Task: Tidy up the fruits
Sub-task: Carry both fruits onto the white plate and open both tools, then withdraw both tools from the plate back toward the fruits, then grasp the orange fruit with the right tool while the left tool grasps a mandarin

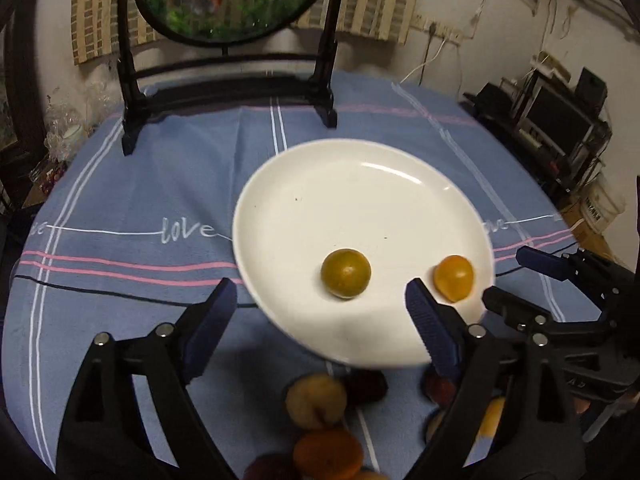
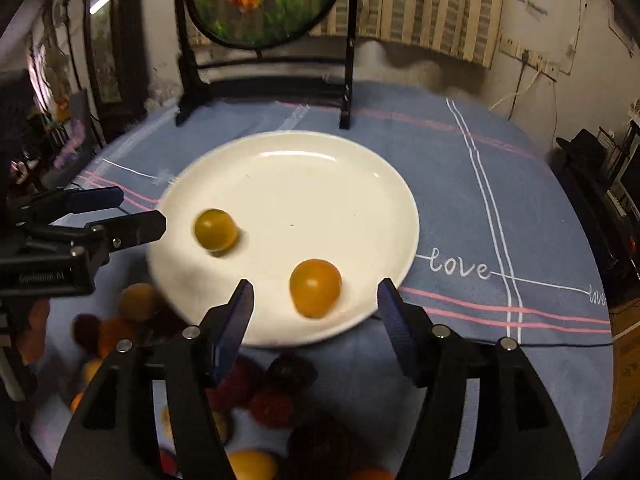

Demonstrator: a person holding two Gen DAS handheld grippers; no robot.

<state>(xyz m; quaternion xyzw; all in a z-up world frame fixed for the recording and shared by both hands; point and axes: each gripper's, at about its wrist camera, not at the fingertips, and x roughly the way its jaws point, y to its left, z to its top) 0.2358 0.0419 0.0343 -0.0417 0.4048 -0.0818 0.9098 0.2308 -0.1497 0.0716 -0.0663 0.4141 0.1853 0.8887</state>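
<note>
White plate (image 1: 360,184) with 2 yellow fruits (image 1: 346,274), left gripper (image 1: 316,304) fingers apart, right gripper (image 2: 316,304) fingers apart

table (image 1: 120,184): blue cloth, pink/white stripes ("love" script)
on it: white plate (image 1: 360,184), loose fruit pile (image 1: 320,432) at near edge, black stand (image 1: 228,80) at back

One white plate (image 1: 360,184) — two yellow-orange fruits (image 1: 346,274) on it — two grippers (image 2: 316,304).

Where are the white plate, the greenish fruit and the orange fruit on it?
white plate (image 1: 360,200), left wrist view, bare centre.
greenish fruit (image 1: 346,273), left wrist view, its middle.
orange fruit (image 2: 315,287), right wrist view, its middle.
</note>
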